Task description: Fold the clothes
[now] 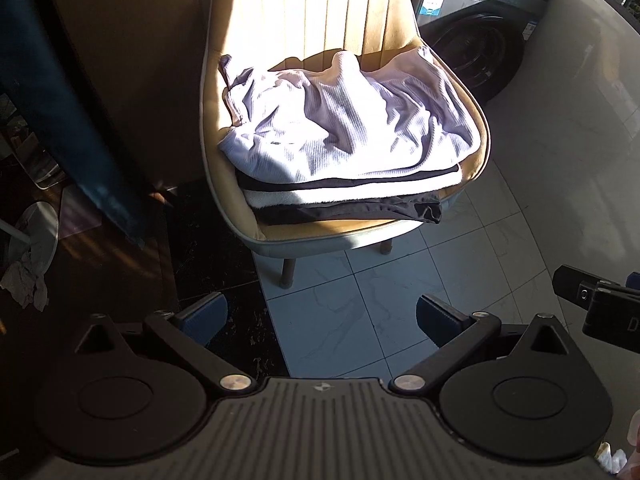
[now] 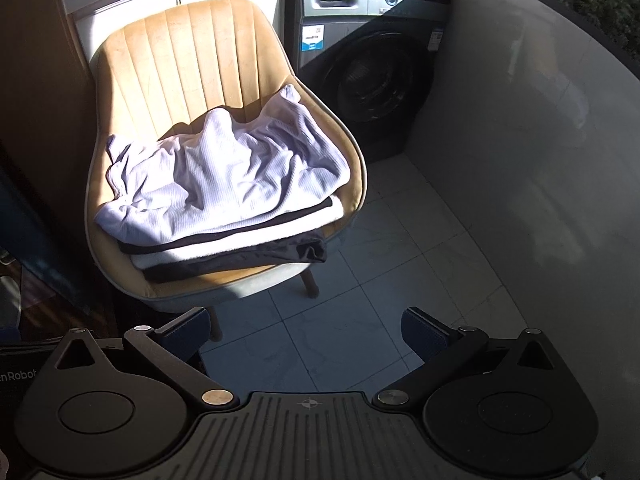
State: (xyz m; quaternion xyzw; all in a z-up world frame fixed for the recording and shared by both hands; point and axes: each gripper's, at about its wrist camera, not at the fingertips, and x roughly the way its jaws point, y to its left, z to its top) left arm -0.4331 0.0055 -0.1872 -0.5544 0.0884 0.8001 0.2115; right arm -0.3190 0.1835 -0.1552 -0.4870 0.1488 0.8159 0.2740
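Observation:
A rumpled pale lilac ribbed garment [image 1: 344,120] lies on top of a stack on the seat of a tan chair [image 1: 304,12]. Under it are a white folded piece with black stripes [image 1: 352,190] and a dark folded garment [image 1: 360,210]. The same pile shows in the right wrist view: lilac garment [image 2: 224,184], striped piece [image 2: 240,242], dark garment [image 2: 256,260], chair [image 2: 188,52]. My left gripper [image 1: 322,316] is open and empty, held back from the chair above the floor. My right gripper [image 2: 306,334] is open and empty, also short of the chair's front edge.
A dark front-loading washing machine [image 2: 372,68] stands behind the chair on the right. A grey wall [image 2: 540,140] curves along the right. White floor tiles [image 2: 360,312] lie below the grippers. A dark blue hanging cloth [image 1: 60,100] and clutter sit at left. The right gripper's body [image 1: 600,304] shows at right.

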